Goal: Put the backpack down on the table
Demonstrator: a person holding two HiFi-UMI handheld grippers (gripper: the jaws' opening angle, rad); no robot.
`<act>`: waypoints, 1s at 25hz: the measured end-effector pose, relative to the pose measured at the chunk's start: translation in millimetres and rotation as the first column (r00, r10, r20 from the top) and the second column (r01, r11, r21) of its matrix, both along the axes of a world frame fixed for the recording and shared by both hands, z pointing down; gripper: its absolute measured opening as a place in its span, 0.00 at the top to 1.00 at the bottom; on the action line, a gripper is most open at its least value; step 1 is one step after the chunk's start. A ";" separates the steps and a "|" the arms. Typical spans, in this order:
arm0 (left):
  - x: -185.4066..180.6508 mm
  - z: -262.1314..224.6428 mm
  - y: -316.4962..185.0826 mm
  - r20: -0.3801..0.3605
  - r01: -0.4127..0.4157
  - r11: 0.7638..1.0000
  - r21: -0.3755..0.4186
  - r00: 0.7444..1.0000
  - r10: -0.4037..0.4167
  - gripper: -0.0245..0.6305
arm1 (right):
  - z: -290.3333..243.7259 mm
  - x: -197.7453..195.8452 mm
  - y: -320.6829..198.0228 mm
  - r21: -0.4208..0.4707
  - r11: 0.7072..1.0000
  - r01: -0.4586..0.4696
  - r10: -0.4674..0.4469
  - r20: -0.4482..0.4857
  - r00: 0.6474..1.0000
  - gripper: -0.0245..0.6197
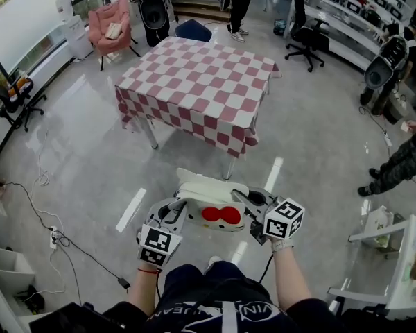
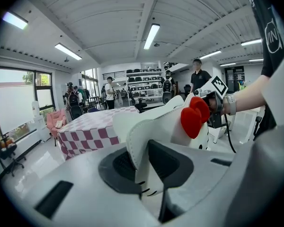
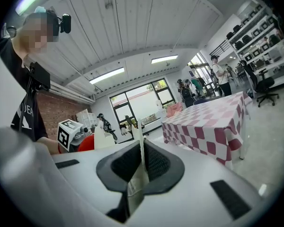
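White backpack (image 1: 209, 212) hangs pinched in left gripper (image 1: 172, 217) and right gripper (image 1: 256, 212), well short of the table (image 1: 201, 82); I'd say carry forward, then lower.

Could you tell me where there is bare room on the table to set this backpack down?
The checkered table shows bare from corner to corner; its near corner, facing the backpack, is closest. Crowding lies only beyond its far edge: a blue chair and a pink armchair.

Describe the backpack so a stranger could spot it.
Start at the red-and-white checkered table mid-room. On its near side, the left tool and right tool grip the backpack. It alone is white with a big red bow.
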State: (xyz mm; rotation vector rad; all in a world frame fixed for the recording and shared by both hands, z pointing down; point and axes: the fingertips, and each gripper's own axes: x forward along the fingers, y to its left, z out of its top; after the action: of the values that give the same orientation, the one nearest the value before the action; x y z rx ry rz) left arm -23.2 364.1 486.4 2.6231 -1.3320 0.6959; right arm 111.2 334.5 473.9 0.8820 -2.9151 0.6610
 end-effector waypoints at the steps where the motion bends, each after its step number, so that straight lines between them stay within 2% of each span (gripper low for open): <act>1: 1.3 -0.3 -5.8 0.001 0.003 1.000 0.001 1.000 -0.003 0.86 | -0.2 1.4 -6.3 0.001 1.000 0.002 -0.002 0.001 1.000 0.95; 13: 4.9 3.5 -71.1 0.016 -0.003 1.000 0.001 1.000 0.003 0.86 | 6.3 4.0 -71.3 -0.008 1.000 0.007 -0.007 0.001 1.000 0.95; 25: -14.2 2.6 -170.0 0.013 -0.042 0.999 -0.006 0.999 0.042 0.87 | 5.0 -15.7 -168.1 -0.010 1.000 0.011 -0.011 0.007 1.000 0.95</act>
State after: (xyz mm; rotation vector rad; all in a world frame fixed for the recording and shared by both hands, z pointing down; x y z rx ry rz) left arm -37.5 194.1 489.0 2.6535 -1.2804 0.7226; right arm 95.5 166.4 478.9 0.8641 -2.9177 0.6779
